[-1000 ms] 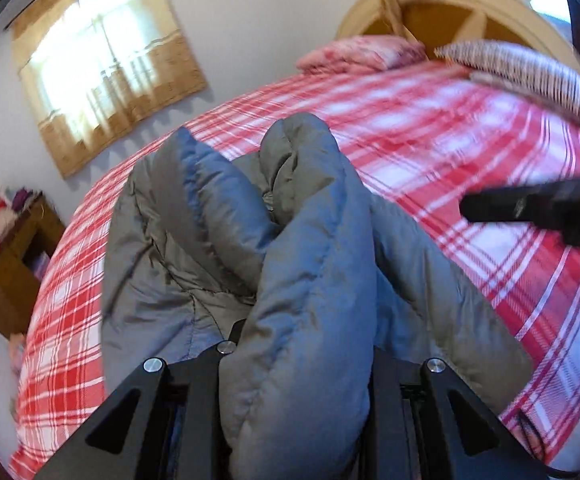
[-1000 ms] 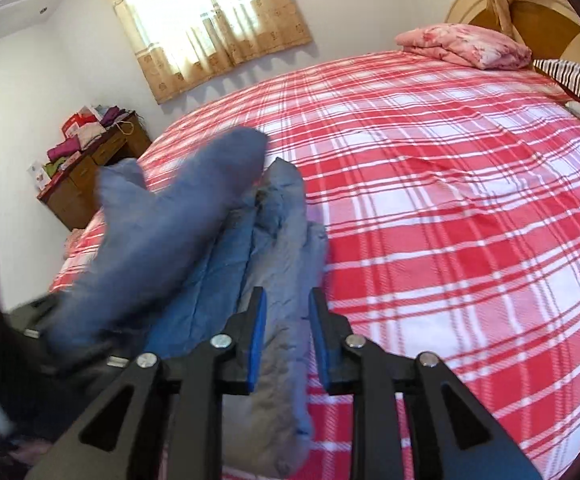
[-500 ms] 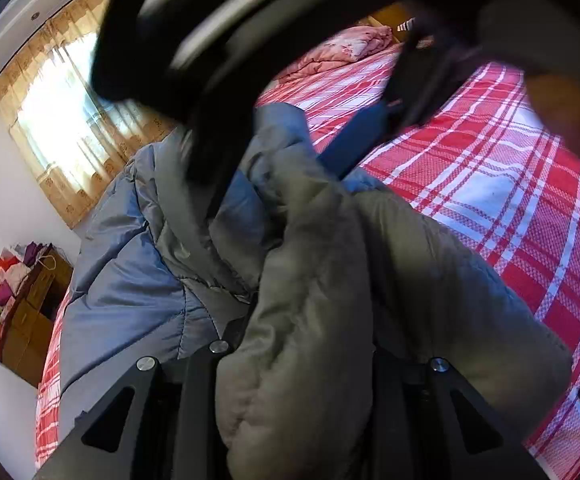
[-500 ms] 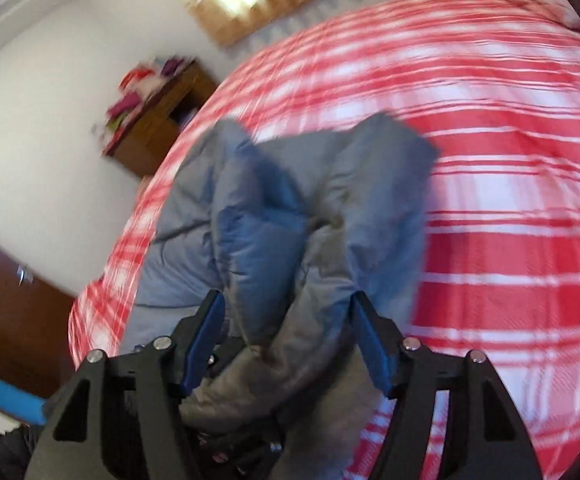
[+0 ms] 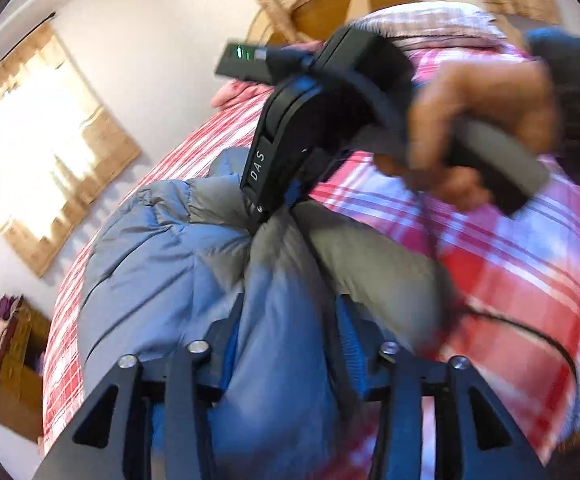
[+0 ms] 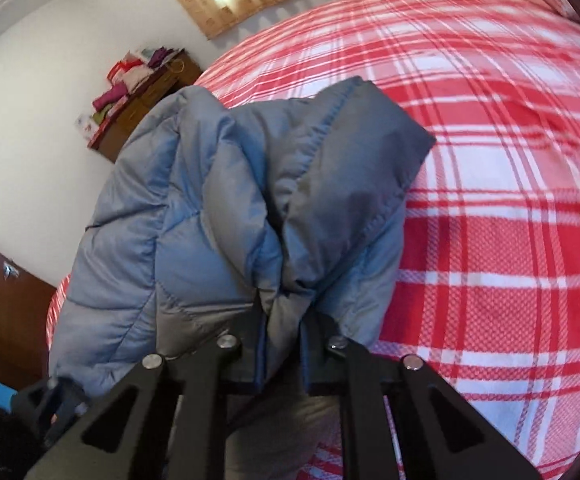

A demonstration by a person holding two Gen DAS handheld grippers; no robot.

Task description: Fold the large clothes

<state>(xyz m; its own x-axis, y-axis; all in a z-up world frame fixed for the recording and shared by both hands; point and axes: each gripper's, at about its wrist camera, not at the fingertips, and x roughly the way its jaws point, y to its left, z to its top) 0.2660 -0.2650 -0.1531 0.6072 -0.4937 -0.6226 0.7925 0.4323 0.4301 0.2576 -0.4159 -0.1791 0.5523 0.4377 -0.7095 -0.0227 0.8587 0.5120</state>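
Note:
A grey-blue puffer jacket [image 5: 161, 264] lies bunched on the bed with the red plaid cover [image 5: 530, 264]. My left gripper [image 5: 290, 340] is shut on a thick fold of the jacket. In the left wrist view the right gripper [image 5: 265, 208] comes down from above, held by a hand, its tip at the jacket just ahead. In the right wrist view my right gripper [image 6: 281, 340] is shut on a bunched fold of the jacket [image 6: 229, 208], which rises in front of the lens. The plaid cover [image 6: 490, 200] spreads to the right.
Pillows [image 5: 430, 20] and a wooden headboard [image 5: 330, 12] lie at the bed's far end. A wooden side table with piled cloth [image 6: 141, 92] stands by the wall under a curtained window [image 5: 29, 140]. A dark wooden door or cabinet [image 6: 1, 300] is at the left.
The right gripper swung over to the jacket near the left one and closed on a fold. The left gripper kept its hold and the jacket has been lifted and bunched.

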